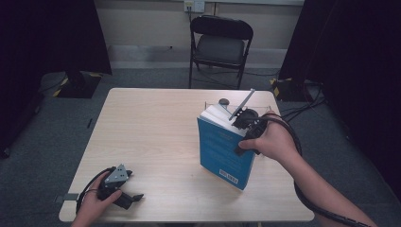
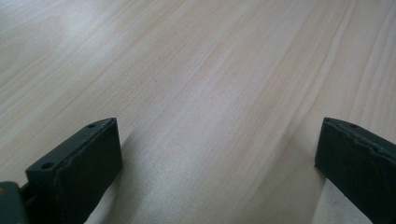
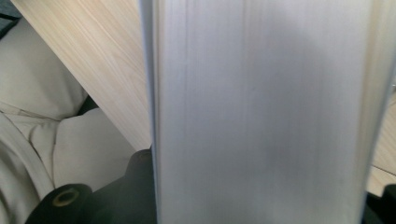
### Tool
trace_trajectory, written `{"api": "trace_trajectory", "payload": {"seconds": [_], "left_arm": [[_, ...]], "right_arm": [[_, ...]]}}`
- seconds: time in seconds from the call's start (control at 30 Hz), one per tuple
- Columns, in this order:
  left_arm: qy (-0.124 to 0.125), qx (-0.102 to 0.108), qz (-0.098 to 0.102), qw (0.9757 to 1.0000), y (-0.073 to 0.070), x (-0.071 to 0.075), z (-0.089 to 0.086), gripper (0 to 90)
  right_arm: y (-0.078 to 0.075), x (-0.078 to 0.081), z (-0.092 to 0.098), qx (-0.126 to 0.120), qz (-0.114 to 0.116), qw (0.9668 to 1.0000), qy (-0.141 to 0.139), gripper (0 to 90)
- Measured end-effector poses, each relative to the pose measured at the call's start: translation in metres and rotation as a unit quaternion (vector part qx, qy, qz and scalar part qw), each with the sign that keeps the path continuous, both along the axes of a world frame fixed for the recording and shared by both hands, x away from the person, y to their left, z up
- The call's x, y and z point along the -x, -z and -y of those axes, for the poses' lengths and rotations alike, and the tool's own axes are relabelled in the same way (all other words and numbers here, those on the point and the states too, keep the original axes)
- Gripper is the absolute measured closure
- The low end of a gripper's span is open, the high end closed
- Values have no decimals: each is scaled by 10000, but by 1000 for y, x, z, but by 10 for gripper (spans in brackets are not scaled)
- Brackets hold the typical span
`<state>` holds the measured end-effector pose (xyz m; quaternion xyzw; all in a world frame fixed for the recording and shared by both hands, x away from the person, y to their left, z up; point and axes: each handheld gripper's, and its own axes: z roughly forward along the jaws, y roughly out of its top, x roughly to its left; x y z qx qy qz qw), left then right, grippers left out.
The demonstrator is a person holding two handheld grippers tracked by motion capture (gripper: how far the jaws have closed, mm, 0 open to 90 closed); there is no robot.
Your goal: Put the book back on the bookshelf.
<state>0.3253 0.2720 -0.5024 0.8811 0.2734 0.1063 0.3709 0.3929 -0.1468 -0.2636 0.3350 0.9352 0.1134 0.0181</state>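
Thick blue book (image 1: 223,149), pale page block

Blue book (image 1: 223,150) cover print — too small to read.

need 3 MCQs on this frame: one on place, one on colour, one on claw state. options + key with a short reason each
1. Where does the book stand?
A. on the table's right half
B. on the chair
C. at the near left corner

2. What colour is the book's cover?
A. red
B. blue
C. green

3. How is the left claw?
A. shut on the book
B. shut on a pen
C. open, with bare table between its jaws

Key:
1 A: the high view shows it upright on the right part of the table, with the right claw at its top.
2 B: the cover facing the camera is blue.
3 C: the left gripper view shows the jaws wide apart over wood.
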Motion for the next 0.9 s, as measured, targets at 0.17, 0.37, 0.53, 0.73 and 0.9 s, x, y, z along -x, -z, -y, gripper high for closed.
{"api": "trace_trajectory", "payload": {"seconds": [0.17, 0.37, 0.53, 0.73, 0.9], "left_arm": [[6, -4, 0, 10000, 0, 0, 0, 0], [-9, -9, 16, 10000, 0, 0, 0, 0], [23, -12, 7, 10000, 0, -1, 0, 0], [14, 27, 25, 10000, 1, -1, 0, 0], [15, 61, 51, 10000, 1, -2, 0, 0]], "right_arm": [[-3, -1, 10, -27, -29, 10000, 55, 616], [-4, 0, 18, 5, 42, 10000, 69, 616], [-4, -1, 29, 67, 30, 9999, 152, 616], [-1, 0, 38, 18, -36, 9998, 190, 616], [-1, 1, 48, -87, -33, 9994, 326, 617]]}}
